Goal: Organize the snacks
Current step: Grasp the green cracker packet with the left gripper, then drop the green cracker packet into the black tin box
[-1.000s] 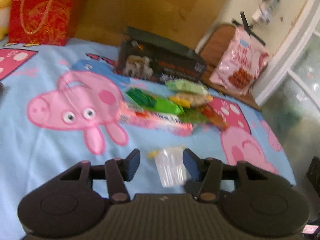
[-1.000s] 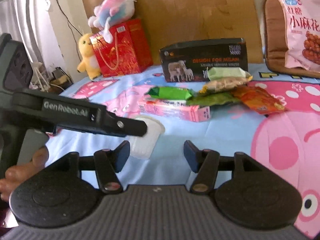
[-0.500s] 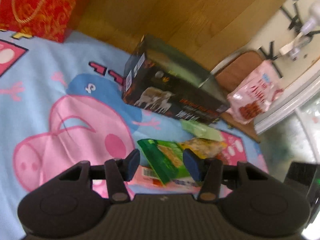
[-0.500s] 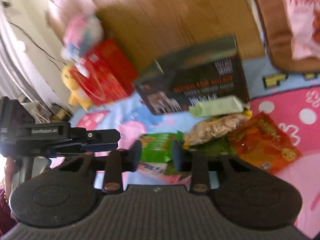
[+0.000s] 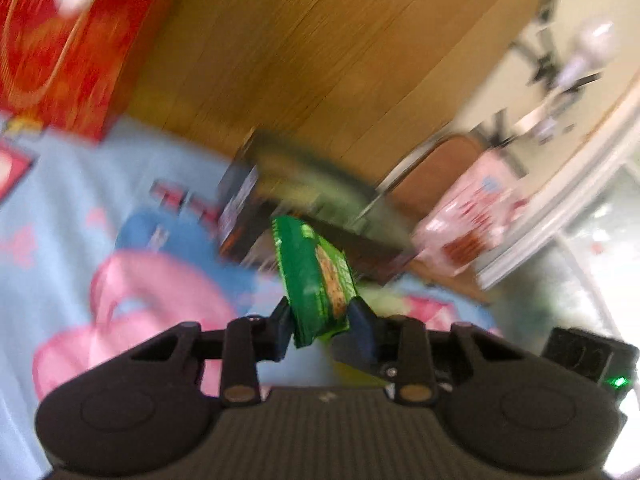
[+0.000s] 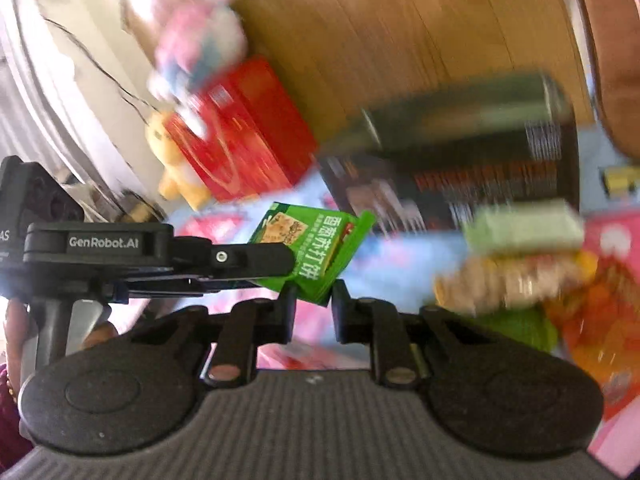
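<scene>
Pinching one green cracker packet (image 5: 316, 280) between them, both grippers were closing on it: the left gripper (image 5: 320, 322) held its lower end, and the right gripper (image 6: 313, 298) had a bottom corner between its pads. The packet (image 6: 308, 248) hung tilted in the air above the blue cartoon sheet (image 5: 80, 208), in front of the dark box (image 6: 460, 168). It looked light and crinkly, a thin wrapper over brittle crackers, so a hard squeeze could crush them and the glossy film could slip. The flat sealed edges seemed the safest places to grip. Other snack bags (image 6: 516, 280) lay nearby on the sheet.
</scene>
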Demonstrator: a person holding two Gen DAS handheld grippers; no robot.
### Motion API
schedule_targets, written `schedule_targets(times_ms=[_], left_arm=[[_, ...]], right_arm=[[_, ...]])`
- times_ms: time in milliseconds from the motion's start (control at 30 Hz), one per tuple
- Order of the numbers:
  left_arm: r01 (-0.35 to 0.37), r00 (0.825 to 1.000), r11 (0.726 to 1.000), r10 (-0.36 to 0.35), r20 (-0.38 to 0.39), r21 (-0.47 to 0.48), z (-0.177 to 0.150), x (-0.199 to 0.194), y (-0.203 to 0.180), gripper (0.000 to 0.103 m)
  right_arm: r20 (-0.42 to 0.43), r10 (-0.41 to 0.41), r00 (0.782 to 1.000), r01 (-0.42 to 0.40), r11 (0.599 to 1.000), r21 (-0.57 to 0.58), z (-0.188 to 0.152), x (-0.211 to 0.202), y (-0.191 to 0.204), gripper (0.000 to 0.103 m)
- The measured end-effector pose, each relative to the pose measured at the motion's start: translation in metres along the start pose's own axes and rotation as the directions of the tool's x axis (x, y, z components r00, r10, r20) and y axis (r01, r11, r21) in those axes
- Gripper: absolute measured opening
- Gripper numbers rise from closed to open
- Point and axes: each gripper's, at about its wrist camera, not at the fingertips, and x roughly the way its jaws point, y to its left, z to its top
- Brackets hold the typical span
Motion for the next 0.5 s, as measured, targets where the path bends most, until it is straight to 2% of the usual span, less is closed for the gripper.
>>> schedule_targets(times_ms=[100, 233, 267, 333, 400, 433, 500], left_arm=[[0.036, 0.998, 0.997, -0.039, 0.047, 0.067, 0.021, 0.006, -0.019, 0.03], [0.07, 0.997, 0.994, -0.072, 0.021, 0.079, 0.047, 0.05, -0.032, 0.029], [0.057, 0.998, 0.995, -0.059, 0.022, 0.082, 0.051, 0.064, -0.035, 0.03], [-0.014, 0.998, 0.994, 0.007, 0.059, 0.106, 0.057, 0.082, -0.038, 0.037], [-0.1, 0.992, 0.988, 0.09, 0.082, 0.116, 0.057, 0.091, -0.037, 0.039], [-0.101, 0.992, 0.989, 0.092, 0.087, 0.104, 0.055, 0.089, -0.035, 0.039], [-0.06, 0.995, 0.995, 0.054, 0.079, 0.082, 0.047, 0.08, -0.028, 0.039]], right_arm=[[0.103, -0.016, 0.995, 0.024, 0.997, -0.078, 0.016, -0.016, 0.011, 0.021], [0.186, -0.085, 0.979, 0.105, 0.99, -0.097, 0.043, -0.017, -0.002, 0.021], [0.199, -0.111, 0.974, 0.131, 0.987, -0.094, 0.047, -0.016, -0.007, 0.021], [0.222, -0.198, 0.955, 0.225, 0.969, -0.102, 0.054, -0.007, -0.018, 0.027], [0.234, -0.302, 0.924, 0.332, 0.937, -0.104, 0.057, -0.001, -0.031, 0.032], [0.234, -0.334, 0.913, 0.361, 0.929, -0.085, 0.056, -0.005, -0.039, 0.032], [0.249, -0.318, 0.915, 0.336, 0.941, -0.033, 0.051, -0.022, -0.053, 0.032]])
